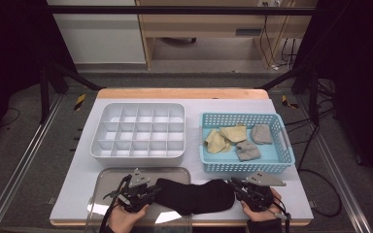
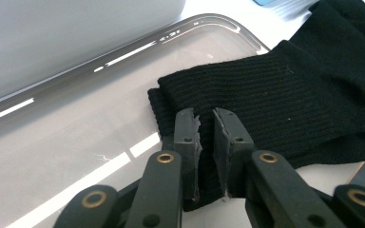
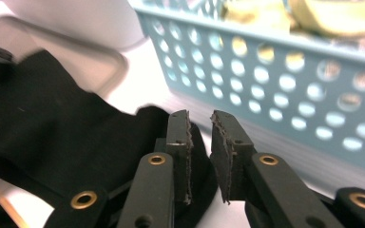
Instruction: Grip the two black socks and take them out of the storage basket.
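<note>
1. A black sock [image 1: 195,195] is seen stretched across the near edge of the bench [image 1: 77,179], lying between the left hand-held gripper [image 1: 151,192] and the right hand-held gripper [image 1: 234,185], its cuff end resting on a clear tray [image 1: 108,175].

2. In the left gripper view the ribbed cuff [image 2: 266,99] is shown just ahead of the jaws, with a fold of black knit caught in the narrow gap between them; the left hand-held gripper is judged to be clenched on the sock's cuff edge.

3. In the right gripper view the jaws are shown slightly parted above the sock's other end [image 3: 76,137]; fabric lies under and behind them, but whether it is pinched cannot be told.

4. Beyond the left hand-held gripper a white divided box [image 1: 140,132] is set; beyond the right hand-held gripper stands a blue basket [image 1: 287,145] holding yellow and grey socks [image 1: 238,141].

5. The sock is judged light, soft and limp: it will sag and fold wherever it is unsupported, and it is neither fragile nor slippery.

6. A hold at the doubled cuff and at the toe edge is judged best, so the knit can be kept flat and taut between the two hand-held grippers.
</note>
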Demonstrator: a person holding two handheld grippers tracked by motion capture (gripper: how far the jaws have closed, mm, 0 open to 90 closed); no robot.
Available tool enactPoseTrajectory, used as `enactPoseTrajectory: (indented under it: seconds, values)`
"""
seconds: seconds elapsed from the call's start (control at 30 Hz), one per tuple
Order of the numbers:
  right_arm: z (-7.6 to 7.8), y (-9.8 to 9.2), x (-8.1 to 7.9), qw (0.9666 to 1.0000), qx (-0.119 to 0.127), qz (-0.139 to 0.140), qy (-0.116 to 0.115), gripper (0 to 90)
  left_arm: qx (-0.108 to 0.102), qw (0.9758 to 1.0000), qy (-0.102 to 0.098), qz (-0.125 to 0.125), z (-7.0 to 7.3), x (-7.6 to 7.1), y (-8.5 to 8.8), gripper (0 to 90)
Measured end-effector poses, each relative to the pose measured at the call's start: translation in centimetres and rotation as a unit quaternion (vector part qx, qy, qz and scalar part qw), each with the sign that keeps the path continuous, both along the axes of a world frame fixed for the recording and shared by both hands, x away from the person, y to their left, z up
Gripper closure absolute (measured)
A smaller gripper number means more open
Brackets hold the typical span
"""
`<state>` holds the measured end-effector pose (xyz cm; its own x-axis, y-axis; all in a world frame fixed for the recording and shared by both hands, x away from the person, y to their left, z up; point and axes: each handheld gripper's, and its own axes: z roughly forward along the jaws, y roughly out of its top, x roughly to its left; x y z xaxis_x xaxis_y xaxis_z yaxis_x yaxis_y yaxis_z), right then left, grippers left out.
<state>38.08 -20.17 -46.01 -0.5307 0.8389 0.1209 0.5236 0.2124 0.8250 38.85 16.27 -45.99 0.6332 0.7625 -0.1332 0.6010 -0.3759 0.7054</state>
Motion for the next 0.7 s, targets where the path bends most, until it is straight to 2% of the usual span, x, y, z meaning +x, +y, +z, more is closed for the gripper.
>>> enactPoseTrajectory:
  seconds: [0.03, 0.17, 0.2, 0.27, 0.33, 0.47, 0.7]
  values:
    - [-0.4, 0.1, 0.2, 0.9999, -0.004, 0.001, 0.011, 76.4, 0.002, 1.0000, 0.000, 0.000, 0.0, 0.0, 0.0, 78.4]
    - [-2.1, 0.6, 1.2, 0.9992, -0.026, 0.003, 0.031, 72.0, 0.005, 1.0000, 0.001, 0.001, -0.2, 0.0, 0.0, 78.4]
    - [-2.3, 0.7, 1.3, 0.9992, -0.025, 0.005, 0.032, 73.0, 0.005, 1.0000, 0.001, 0.001, -0.2, 0.0, 0.0, 78.6]
    - [-2.5, 0.6, 1.3, 0.9992, -0.025, 0.009, 0.029, 80.7, 0.005, 1.0000, 0.004, 0.003, -0.5, -0.1, 0.0, 80.0]
    - [-2.2, 0.6, 1.1, 0.9995, -0.019, 0.009, 0.024, 88.0, 0.003, 1.0000, 0.004, 0.004, -0.4, -0.1, 0.0, 81.4]
    - [-1.2, 0.3, 0.5, 0.9999, -0.011, 0.006, 0.007, 89.5, -0.004, 1.0000, -0.001, -0.002, -0.1, -0.2, 0.2, 84.7]
    - [1.1, -0.1, -1.0, 0.9999, 0.003, 0.008, -0.010, 89.8, -0.040, 0.9992, 0.000, -0.009, 1.0, -0.6, 1.2, 85.4]
